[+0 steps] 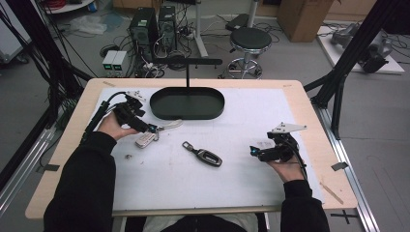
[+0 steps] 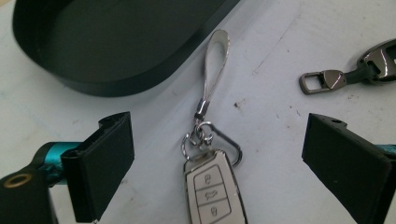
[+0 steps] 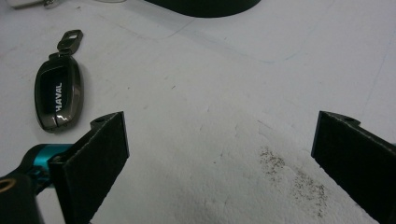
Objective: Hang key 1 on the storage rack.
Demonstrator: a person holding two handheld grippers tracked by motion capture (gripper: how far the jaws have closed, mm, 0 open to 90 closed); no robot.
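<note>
Black jaws of the left gripper (image 2: 217,163) stand wide apart, released, with the white key fob (image 2: 212,191) lying flat on the tabletop (image 2: 280,46) between them and touching neither. From the fob's top a cluster of metal rings (image 2: 205,137) leads to a pale strap loop (image 2: 214,70), which stretches away from the jaws toward the black oval tray (image 2: 116,79) and ends just short of its wall. In the high view the left gripper (image 1: 145,126) hovers over that fob (image 1: 145,140) at the left of the white tabletop (image 1: 251,111), just in front of the tray (image 1: 187,113), with the person's left hand (image 1: 112,126) wrapped round its body.

Across from it, the right gripper (image 3: 219,154) also has its jaws spread open over bare tabletop with nothing between them; a patch of dark specks (image 3: 294,182) marks the surface near one jaw. A dark key fob (image 3: 58,95) lettered HAVAL lies beyond the other jaw, well clear of it, its metal clasp (image 3: 70,39) pointing away. From above, this dark fob (image 1: 205,155) rests near the middle of the tabletop, between the two grippers, and the right gripper (image 1: 254,151) sits at the right side in the person's right hand (image 1: 288,166).
</note>
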